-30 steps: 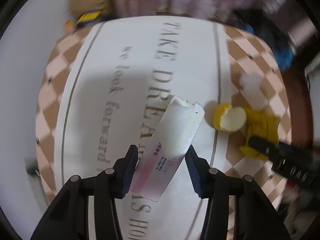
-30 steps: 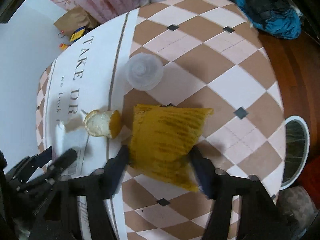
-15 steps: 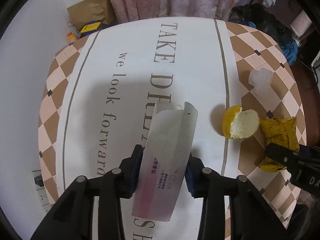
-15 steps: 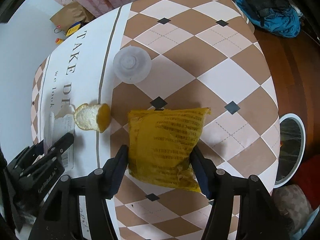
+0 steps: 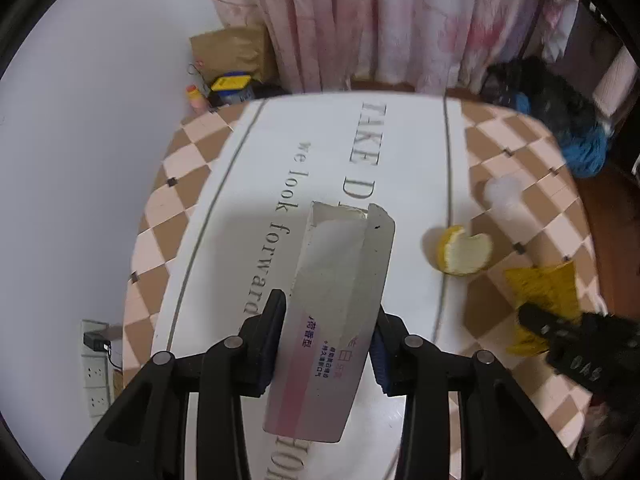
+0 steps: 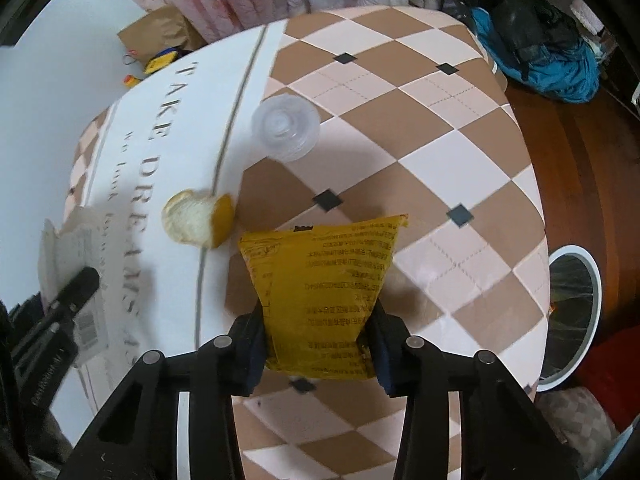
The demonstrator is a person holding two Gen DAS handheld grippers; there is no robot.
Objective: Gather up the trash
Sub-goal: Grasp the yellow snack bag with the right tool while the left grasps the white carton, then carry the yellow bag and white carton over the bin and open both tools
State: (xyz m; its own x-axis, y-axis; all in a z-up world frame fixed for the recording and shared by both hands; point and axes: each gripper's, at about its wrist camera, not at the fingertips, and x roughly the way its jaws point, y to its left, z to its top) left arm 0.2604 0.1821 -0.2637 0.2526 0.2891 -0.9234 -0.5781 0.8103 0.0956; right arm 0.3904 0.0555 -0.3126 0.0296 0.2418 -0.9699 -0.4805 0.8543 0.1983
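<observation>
Trash, four pieces, listed left to right across the table (image 6: 460, 128).

Item 1: torn white carton (image 5: 340, 300), flattened, open at its far end; it is clamped at its near half between the pads of the left gripper (image 5: 328, 340) and is carried clear of the lettered cloth.

Item 2: citrus peel (image 6: 200, 222), pith showing, left lying on the cloth near the grey border line; untouched.

Item 3: clear plastic lid (image 6: 286, 126), lying farther back at the edge of the checked area; untouched.

Item 4: yellow snack packet (image 6: 324, 284), pinched at its near end by the right gripper (image 6: 318, 350), jaws closed against both sides.

Step in hand, as judged: both grasps are made and the lift-away is under way.

Next move, as judged: both loads are to be carried to the white-rimmed bin (image 6: 576, 312) on the floor off the table's right edge, and the jaws released only once over its mouth. The peel and lid are left for a further pass.
</observation>
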